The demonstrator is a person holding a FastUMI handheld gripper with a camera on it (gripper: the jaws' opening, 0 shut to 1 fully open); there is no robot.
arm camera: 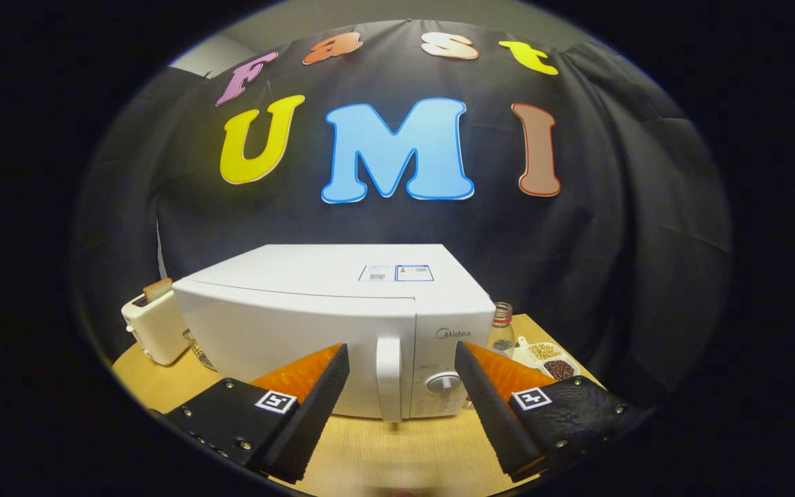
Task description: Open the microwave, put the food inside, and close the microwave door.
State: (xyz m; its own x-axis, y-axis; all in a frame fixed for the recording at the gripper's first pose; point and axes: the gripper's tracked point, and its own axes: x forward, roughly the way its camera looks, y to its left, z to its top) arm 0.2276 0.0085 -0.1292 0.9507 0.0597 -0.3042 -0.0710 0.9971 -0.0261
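A white microwave (315, 310) stands on the wooden table (397, 449) just ahead of my fingers, its door shut. Its vertical door handle (388, 378) lies in line with the gap between my fingers, a little beyond them. To the handle's right sits the control panel with a round knob (444, 382). My gripper (401, 359) is open, with nothing between its fingers. I cannot make out any food item for the microwave in front of me.
A white toaster (156, 324) with a slice of bread in it stands left of the microwave. To the microwave's right are a clear bottle (502, 330) and a small white divided dish of beans (551, 359). The black cloth wall hangs behind.
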